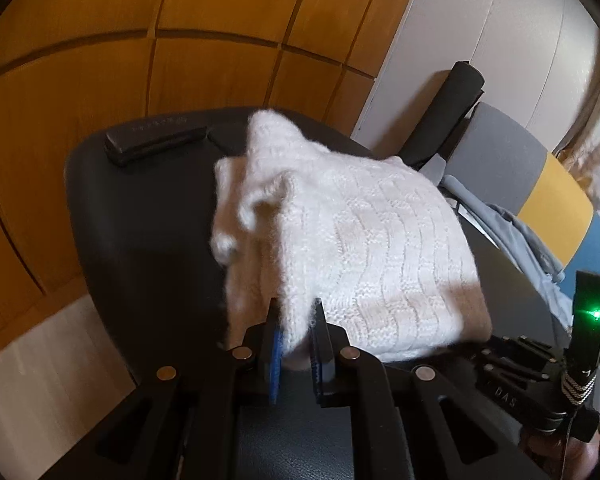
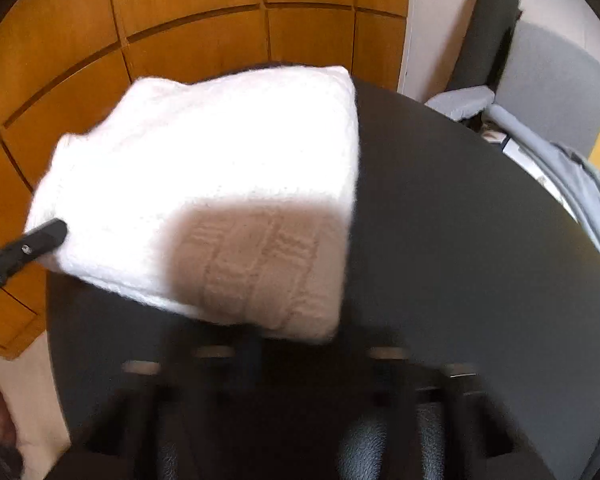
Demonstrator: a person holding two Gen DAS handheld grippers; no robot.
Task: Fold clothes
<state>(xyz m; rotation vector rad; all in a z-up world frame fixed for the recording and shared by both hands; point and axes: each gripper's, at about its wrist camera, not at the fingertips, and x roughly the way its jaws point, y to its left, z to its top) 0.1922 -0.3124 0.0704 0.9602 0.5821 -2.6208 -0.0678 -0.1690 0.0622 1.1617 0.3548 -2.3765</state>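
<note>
A white knitted sweater point(image 1: 340, 220) lies folded on a dark round table point(image 1: 140, 240). My left gripper point(image 1: 296, 340) is shut on the sweater's near left corner, with fluffy knit pinched between its blue pads. In the right wrist view the sweater point(image 2: 220, 152) sits at the table's far left, and a left gripper finger point(image 2: 40, 240) meets its left edge. My right gripper point(image 2: 300, 356) is smeared by motion just short of the sweater's near edge, so its jaws cannot be read. Its black frame with a green light point(image 1: 588, 320) shows at the right of the left wrist view.
A flat black case point(image 1: 152, 142) lies near the table's far rim. Beyond the table on the right stands a grey chair point(image 2: 552, 80) with a grey garment point(image 2: 572, 184) draped over it. A wood-panelled wall point(image 2: 180, 8) closes the far side.
</note>
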